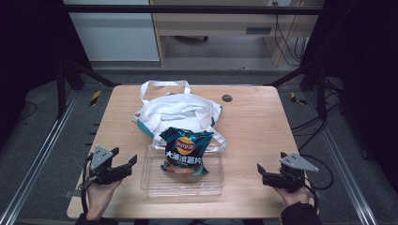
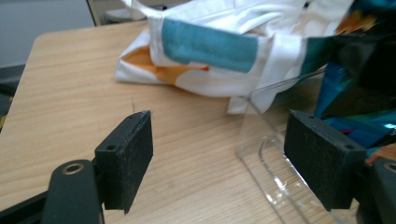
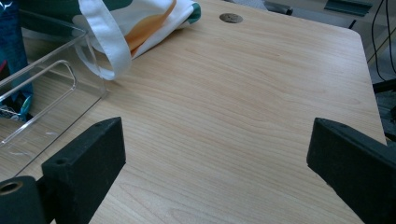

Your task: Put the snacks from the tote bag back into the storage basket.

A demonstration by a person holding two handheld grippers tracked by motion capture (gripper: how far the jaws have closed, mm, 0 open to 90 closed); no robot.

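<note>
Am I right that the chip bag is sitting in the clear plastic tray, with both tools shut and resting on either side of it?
Not quite: both tools are open, not shut. The left gripper view shows the left tool with its jaws wide apart, and the right gripper view shows the same for the right tool. The rest holds: the chip bag sits in the clear plastic tray between them.

I see the counter (image 1: 263, 126) as pale wood-grain, smooth with a soft sheen. The tray (image 1: 182, 187) on it looks like clear hard plastic, glossy, catching glints along its rim. The snack bag (image 1: 184, 152) has a shiny, crinkled foil-like skin. The tote bag (image 1: 176, 110) reads as matt woven cloth, white with teal and orange print. My left hand-held gripper (image 2: 219, 158) has matt black pads (image 2: 135, 154) with a fine rough texture.
</note>
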